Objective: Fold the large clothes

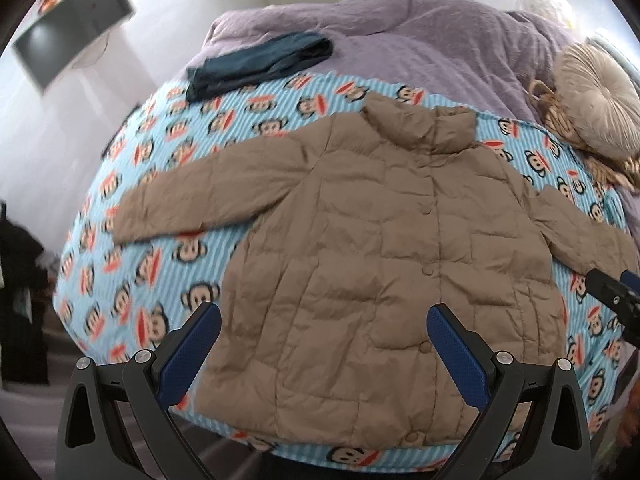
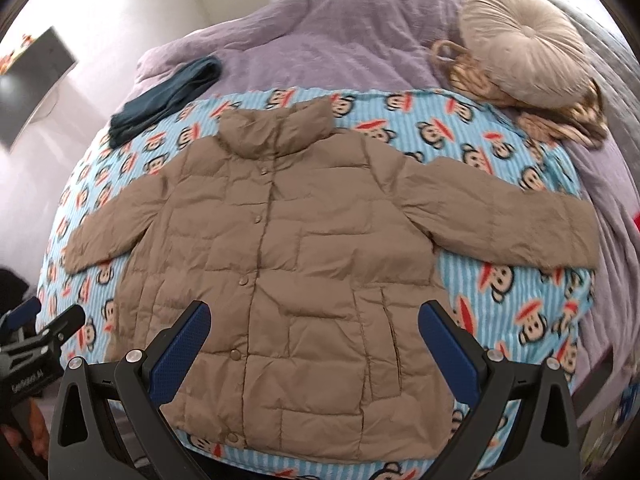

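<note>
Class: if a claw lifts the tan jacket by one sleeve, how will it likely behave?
The jacket looks quilted and puffy, so probably light and floppy: the body would sag and trail. Its smooth shell may slip in a claw. Closed snaps should keep the front together.

The left claw [image 2: 38,326] and right claw [image 1: 614,294] are each cut off by the frame edge

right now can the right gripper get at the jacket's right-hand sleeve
Probably yes: the right gripper is open above the tan puffer jacket, and its sleeve lies flat on the monkey-print blanket with nothing across it.
</note>
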A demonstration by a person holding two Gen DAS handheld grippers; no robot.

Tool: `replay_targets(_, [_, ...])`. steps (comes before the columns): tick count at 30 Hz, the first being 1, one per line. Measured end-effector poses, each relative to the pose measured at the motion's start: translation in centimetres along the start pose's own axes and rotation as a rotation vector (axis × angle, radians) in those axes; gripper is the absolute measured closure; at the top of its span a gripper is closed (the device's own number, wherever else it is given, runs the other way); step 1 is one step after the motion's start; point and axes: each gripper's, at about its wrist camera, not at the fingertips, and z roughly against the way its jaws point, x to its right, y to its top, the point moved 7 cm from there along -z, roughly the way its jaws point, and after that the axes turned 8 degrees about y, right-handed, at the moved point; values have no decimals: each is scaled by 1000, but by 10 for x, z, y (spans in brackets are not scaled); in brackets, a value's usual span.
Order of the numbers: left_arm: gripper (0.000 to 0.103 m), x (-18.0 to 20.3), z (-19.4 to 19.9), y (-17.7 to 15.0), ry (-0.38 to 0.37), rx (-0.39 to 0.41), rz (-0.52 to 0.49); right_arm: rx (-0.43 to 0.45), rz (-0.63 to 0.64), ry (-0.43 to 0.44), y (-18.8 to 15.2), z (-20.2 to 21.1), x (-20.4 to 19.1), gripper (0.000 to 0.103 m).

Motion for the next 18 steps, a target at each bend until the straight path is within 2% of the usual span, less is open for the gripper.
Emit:
replay_targets(4, [0,-21,-7,-5,-65,-33,109,-57,10,39,9,-18,-5,0])
replay_targets(8, [0,-64,-30,-3,-108,-42,243,-92,-20,93,16,-38,-16,0])
replay_targets(13, [0,-134,-95,12,-139,-58,387,-136,-23,118,21,-72,-52,0])
replay_targets(18, [0,-202,-183,33,-174,-64,499,-180,-22,113,19,-118,-95,0])
